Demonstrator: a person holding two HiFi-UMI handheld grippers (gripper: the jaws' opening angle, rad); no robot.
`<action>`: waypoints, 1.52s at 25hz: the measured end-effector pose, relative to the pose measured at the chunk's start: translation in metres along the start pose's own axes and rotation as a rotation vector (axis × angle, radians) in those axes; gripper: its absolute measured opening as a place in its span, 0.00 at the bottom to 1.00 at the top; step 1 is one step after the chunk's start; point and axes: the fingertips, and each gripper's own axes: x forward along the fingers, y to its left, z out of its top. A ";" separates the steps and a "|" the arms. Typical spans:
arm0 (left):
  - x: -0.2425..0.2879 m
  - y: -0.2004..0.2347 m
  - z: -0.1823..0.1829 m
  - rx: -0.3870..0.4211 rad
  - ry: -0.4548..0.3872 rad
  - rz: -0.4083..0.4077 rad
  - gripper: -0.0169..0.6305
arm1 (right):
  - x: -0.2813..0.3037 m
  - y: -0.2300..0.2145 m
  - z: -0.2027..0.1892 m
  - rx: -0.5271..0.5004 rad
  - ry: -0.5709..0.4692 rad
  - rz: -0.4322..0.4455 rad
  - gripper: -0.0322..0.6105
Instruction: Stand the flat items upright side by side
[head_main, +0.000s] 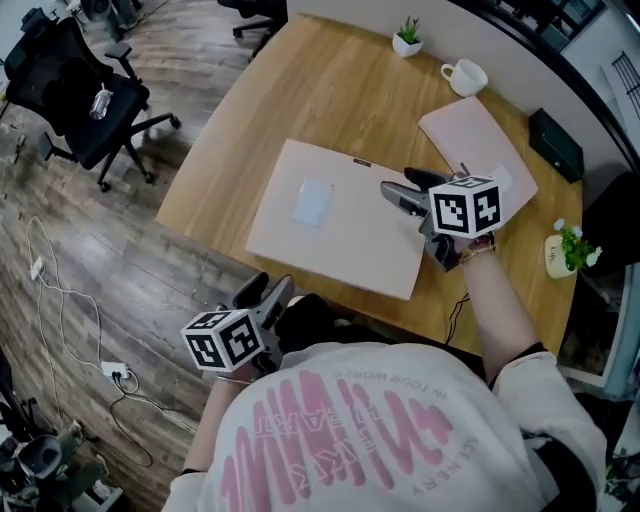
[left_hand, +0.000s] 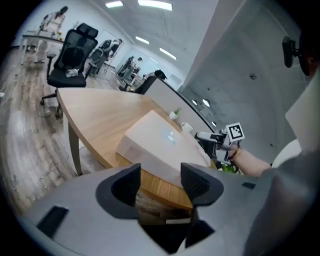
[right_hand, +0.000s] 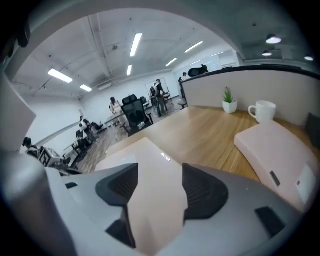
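A large flat pink item (head_main: 335, 215) lies on the wooden table (head_main: 300, 90), with a pale patch near its middle. A smaller flat pink item (head_main: 475, 145) lies behind it at the right. My right gripper (head_main: 398, 195) hovers over the large item's right part, its jaws open and the pink surface (right_hand: 155, 170) showing between them without touching. My left gripper (head_main: 270, 292) is off the table's near edge, close to the person's body, open with nothing between its jaws. In the left gripper view the large item (left_hand: 160, 142) lies ahead, beyond the open left gripper (left_hand: 160, 185).
A white mug (head_main: 465, 76) and a small potted plant (head_main: 407, 36) stand at the table's far side. A black box (head_main: 556, 142) and another small plant (head_main: 568, 250) sit at the right end. A black office chair (head_main: 85, 95) and cables (head_main: 60, 300) are on the floor at left.
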 end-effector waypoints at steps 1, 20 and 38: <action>0.004 -0.001 -0.005 0.002 0.052 -0.027 0.46 | 0.008 0.003 -0.004 -0.042 0.064 0.014 0.49; 0.050 -0.030 -0.023 -0.014 0.347 -0.209 0.65 | 0.090 0.004 -0.018 -0.205 0.539 0.306 0.71; 0.064 -0.028 -0.020 0.000 0.303 -0.060 0.72 | 0.054 0.004 -0.061 -0.069 0.592 0.267 0.73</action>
